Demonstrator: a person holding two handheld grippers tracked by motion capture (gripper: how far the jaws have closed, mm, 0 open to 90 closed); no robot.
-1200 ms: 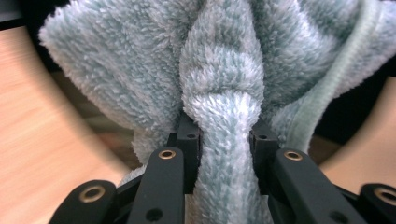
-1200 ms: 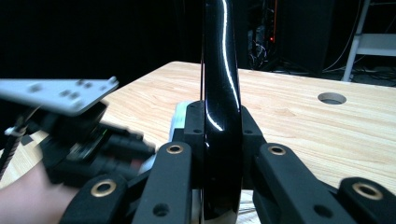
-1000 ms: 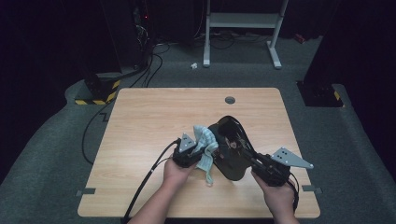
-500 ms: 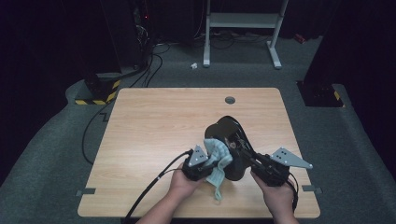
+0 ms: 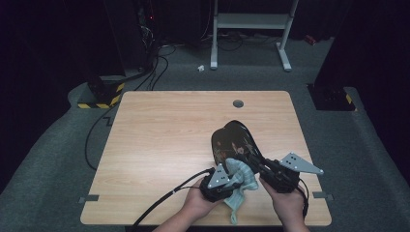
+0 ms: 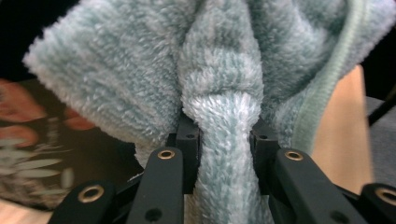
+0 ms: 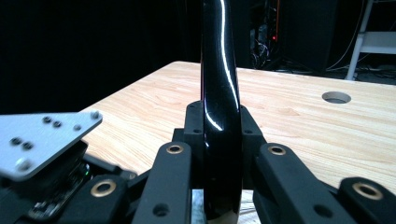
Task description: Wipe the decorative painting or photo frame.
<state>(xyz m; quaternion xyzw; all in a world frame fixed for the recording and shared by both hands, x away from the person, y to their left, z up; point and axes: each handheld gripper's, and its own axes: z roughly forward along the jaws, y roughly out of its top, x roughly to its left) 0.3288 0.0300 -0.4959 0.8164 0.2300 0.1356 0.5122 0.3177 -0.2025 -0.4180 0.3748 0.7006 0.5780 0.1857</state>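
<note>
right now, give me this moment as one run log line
left gripper: shut on light blue cloth | right gripper: shut on black tray edge | cloth against tray | tray tilted above table

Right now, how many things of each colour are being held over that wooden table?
Pale blue-green fluffy cloth, in the left gripper: 1
Glossy black lacquered plate with a painted pattern, in the right gripper: 1
Total: 2
</note>
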